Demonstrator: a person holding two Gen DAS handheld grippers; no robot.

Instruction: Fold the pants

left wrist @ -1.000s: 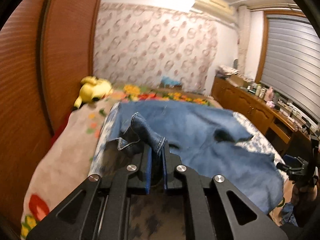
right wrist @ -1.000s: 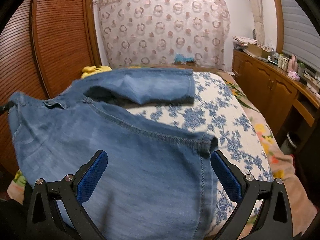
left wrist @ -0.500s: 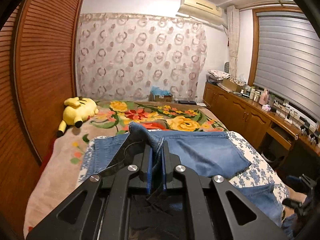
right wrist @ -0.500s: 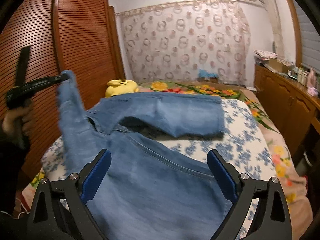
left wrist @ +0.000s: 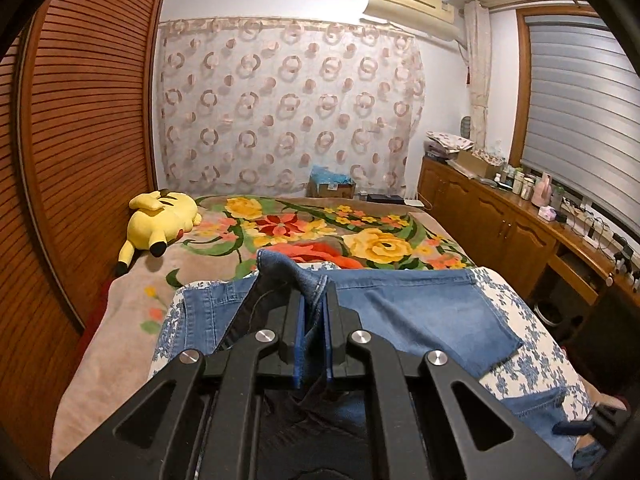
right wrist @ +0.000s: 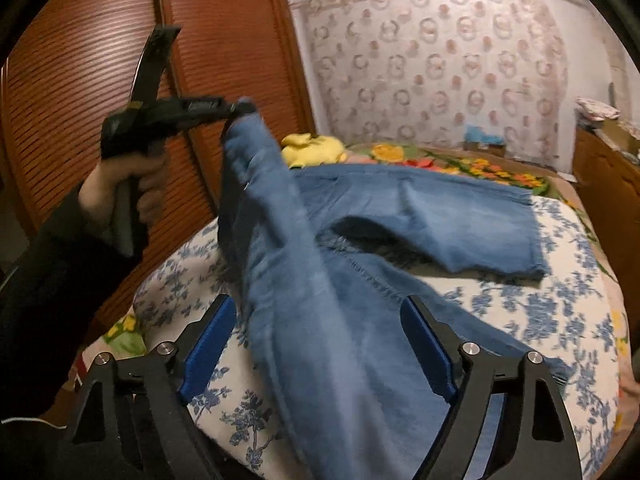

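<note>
The left tongs (left wrist: 311, 334) are clamping a bunched edge of the jeans (right wrist: 420, 208), lifting it above the bed (right wrist: 560, 312). The right tongs (right wrist: 320, 350) are standing apart, having just been closing, with denim draping between them, untouched by the pads.

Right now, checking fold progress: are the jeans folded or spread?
Neither fully: the jeans lie partly flat on the bed, one end lifted by the left tongs.
</note>
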